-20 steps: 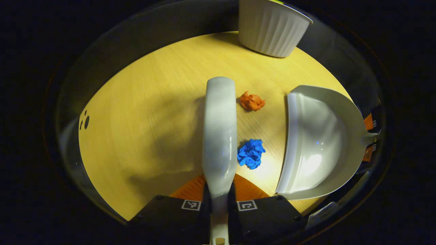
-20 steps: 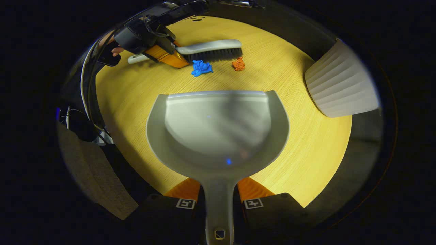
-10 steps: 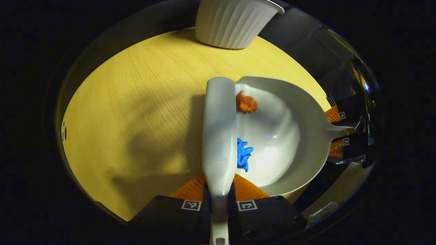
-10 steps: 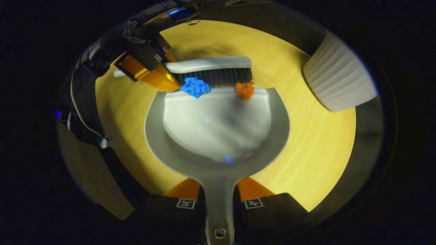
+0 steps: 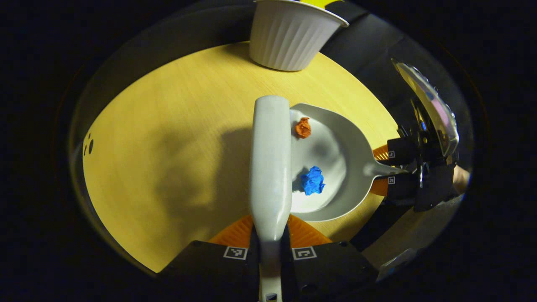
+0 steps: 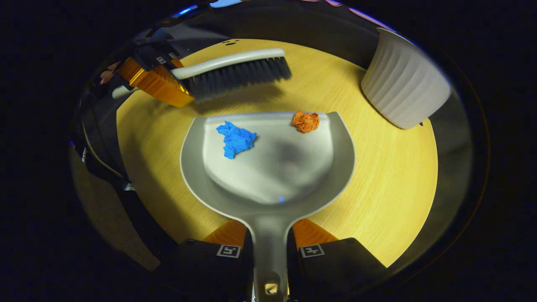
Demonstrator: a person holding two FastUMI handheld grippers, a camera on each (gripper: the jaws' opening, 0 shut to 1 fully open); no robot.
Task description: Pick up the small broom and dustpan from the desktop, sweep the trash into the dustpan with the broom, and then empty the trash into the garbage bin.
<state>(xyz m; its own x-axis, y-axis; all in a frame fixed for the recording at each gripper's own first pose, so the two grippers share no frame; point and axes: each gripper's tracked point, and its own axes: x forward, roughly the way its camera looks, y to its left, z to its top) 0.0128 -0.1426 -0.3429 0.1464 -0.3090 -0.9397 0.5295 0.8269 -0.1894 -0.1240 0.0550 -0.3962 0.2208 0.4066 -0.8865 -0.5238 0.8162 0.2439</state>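
Observation:
My left gripper (image 5: 270, 235) is shut on the handle of the small white broom (image 5: 270, 159); in the right gripper view the broom (image 6: 235, 71) hangs above the table beyond the dustpan's lip, bristles down. My right gripper (image 6: 269, 243) is shut on the handle of the grey dustpan (image 6: 268, 176), which lies flat on the table. A crumpled blue paper (image 6: 235, 138) lies inside the pan at its left. A crumpled orange paper (image 6: 305, 121) sits on the pan's front lip. In the left gripper view the dustpan (image 5: 348, 167) holds the blue paper (image 5: 313, 180) and the orange paper (image 5: 303, 127).
A white ribbed garbage bin (image 6: 402, 84) stands on the round wooden table (image 6: 377, 176) at the far right; the same garbage bin (image 5: 293, 33) stands at the far edge in the left gripper view. A hand (image 5: 460, 179) holds the right gripper.
The broom swept both papers onto the dustpan, then lifted and pulled back from the lip. The blue paper now lies farther inside the pan.

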